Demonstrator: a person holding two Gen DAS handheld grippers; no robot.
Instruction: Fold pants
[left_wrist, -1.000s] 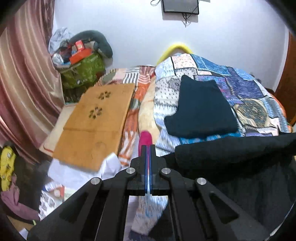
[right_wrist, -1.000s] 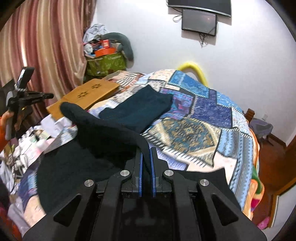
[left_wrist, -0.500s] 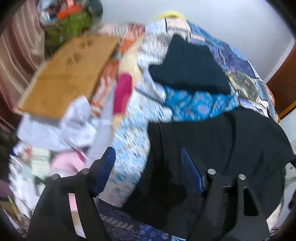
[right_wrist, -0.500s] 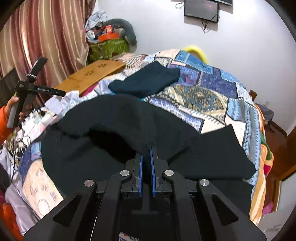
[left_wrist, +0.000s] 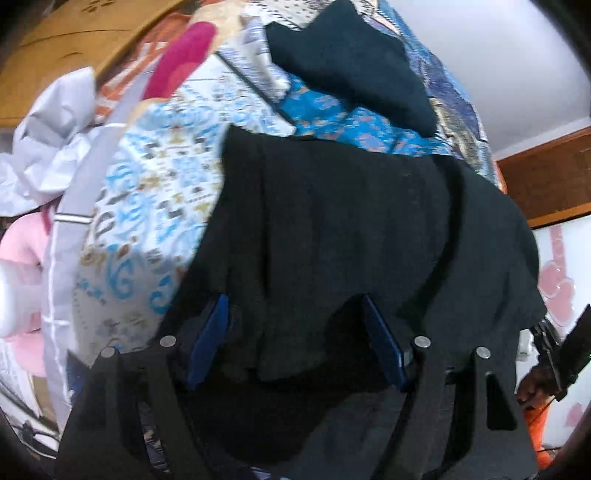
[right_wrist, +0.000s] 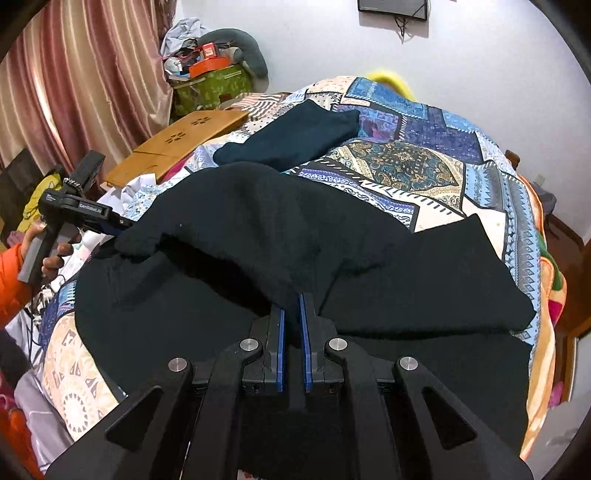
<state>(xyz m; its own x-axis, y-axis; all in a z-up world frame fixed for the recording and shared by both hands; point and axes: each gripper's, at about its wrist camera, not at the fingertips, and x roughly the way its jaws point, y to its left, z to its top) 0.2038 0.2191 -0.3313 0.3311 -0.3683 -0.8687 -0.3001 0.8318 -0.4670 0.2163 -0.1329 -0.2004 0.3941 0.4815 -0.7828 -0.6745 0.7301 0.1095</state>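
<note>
Black pants (right_wrist: 258, 236) lie partly folded on the patchwork bedspread (right_wrist: 406, 170); they also fill the left wrist view (left_wrist: 332, 221). My right gripper (right_wrist: 291, 306) is shut on a raised fold of the pants at its near edge. My left gripper (left_wrist: 295, 317) is open, its blue pads either side of the cloth's edge, not pinching it. It also shows at the left of the right wrist view (right_wrist: 122, 223), by the pants' left corner.
A folded dark teal garment (right_wrist: 291, 140) lies farther back on the bed, also in the left wrist view (left_wrist: 351, 62). A wooden lap desk (right_wrist: 177, 144), white cloth (left_wrist: 48, 147) and clutter are to the left. Curtains (right_wrist: 74, 92) hang left.
My left gripper opened, let go of the pants and tilted down over them. My right gripper carried its fold forward and lower, so the pants now lie doubled over.
</note>
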